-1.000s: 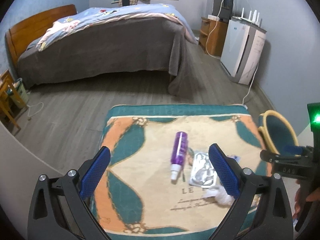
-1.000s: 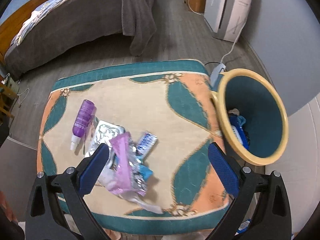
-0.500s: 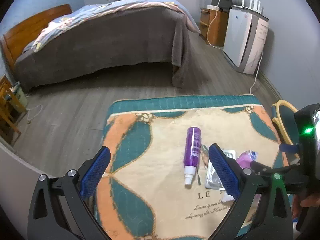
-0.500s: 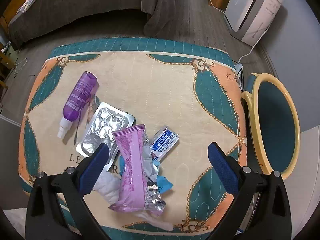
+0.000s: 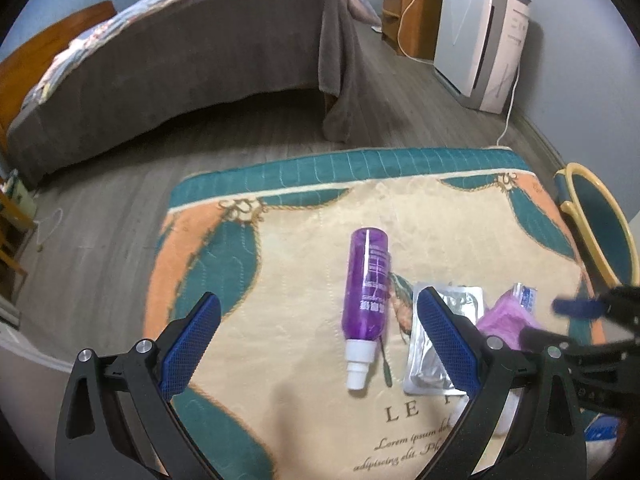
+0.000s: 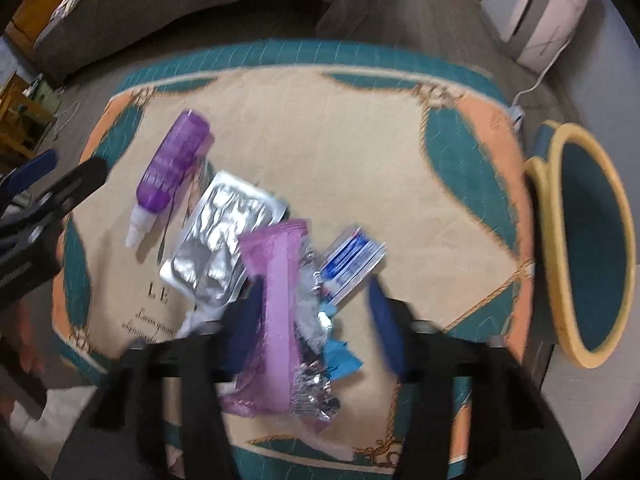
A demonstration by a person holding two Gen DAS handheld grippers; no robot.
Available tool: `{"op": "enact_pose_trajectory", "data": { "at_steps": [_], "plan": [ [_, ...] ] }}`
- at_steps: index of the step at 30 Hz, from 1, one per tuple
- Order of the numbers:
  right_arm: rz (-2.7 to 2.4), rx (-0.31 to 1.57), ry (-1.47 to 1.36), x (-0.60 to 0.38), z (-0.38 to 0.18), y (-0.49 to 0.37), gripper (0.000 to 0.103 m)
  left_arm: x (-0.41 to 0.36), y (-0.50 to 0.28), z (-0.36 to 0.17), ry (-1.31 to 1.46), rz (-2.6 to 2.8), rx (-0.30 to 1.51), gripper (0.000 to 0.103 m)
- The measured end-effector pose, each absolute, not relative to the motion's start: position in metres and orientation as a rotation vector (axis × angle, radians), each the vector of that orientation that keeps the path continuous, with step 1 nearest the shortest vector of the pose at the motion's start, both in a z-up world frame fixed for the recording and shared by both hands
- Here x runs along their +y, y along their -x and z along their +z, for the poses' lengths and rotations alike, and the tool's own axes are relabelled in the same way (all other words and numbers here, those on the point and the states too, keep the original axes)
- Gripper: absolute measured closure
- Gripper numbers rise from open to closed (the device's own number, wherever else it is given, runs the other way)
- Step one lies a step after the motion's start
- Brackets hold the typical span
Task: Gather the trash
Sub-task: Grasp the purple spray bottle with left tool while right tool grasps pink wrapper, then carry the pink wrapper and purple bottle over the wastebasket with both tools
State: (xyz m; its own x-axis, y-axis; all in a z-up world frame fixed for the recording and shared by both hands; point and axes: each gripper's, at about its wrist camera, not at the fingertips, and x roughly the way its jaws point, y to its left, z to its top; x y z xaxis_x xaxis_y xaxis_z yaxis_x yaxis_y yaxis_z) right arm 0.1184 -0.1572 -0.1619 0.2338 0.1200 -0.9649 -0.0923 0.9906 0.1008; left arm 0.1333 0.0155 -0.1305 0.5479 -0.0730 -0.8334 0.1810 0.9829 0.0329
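L wrist view: left tool (image 5: 316,334) gapes wide, empty, hovering over the table (image 5: 304,200); purple bottle (image 5: 366,290) lies between its fingers.

R wrist view: right tool (image 6: 316,314) half-open, blurred, straddling the pink wrapper (image 6: 276,308), not visibly clamped. Step looks like grabbing it; next: close, carry right to bin (image 6: 548,248).

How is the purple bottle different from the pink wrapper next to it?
The smooth purple plastic spray bottle is round and stiff with a white nozzle; the crinkled pink plastic wrapper is flat, soft and torn open, showing silver foil. The bottle lies alone on the cloth, while the wrapper lies on a pile of other rubbish. The right gripper, jaws open, straddles the wrapper; nothing is around the bottle. Both lie flat on the patterned table cloth.
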Motion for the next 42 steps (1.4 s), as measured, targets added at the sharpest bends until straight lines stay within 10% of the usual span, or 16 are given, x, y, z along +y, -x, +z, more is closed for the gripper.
{"op": "enact_pose_trajectory", "data": {
  "at_steps": [3, 20, 42],
  "plan": [
    [0.168, 1.331, -0.065, -0.162, -0.159, -0.119, 0.089, 0.008, -0.138, -0.142, -0.126, -0.171, 0.996, 0.008],
    [0.117, 1.189, -0.08, -0.197, -0.114, -0.136, 0.09, -0.012, -0.159, -0.185, -0.115, -0.243, 1.075, 0.059],
    [0.104, 1.133, -0.118, -0.21, -0.098, -0.141, 0.09, -0.019, -0.157, -0.155, -0.143, -0.279, 0.961, 0.07]
  ]
}}
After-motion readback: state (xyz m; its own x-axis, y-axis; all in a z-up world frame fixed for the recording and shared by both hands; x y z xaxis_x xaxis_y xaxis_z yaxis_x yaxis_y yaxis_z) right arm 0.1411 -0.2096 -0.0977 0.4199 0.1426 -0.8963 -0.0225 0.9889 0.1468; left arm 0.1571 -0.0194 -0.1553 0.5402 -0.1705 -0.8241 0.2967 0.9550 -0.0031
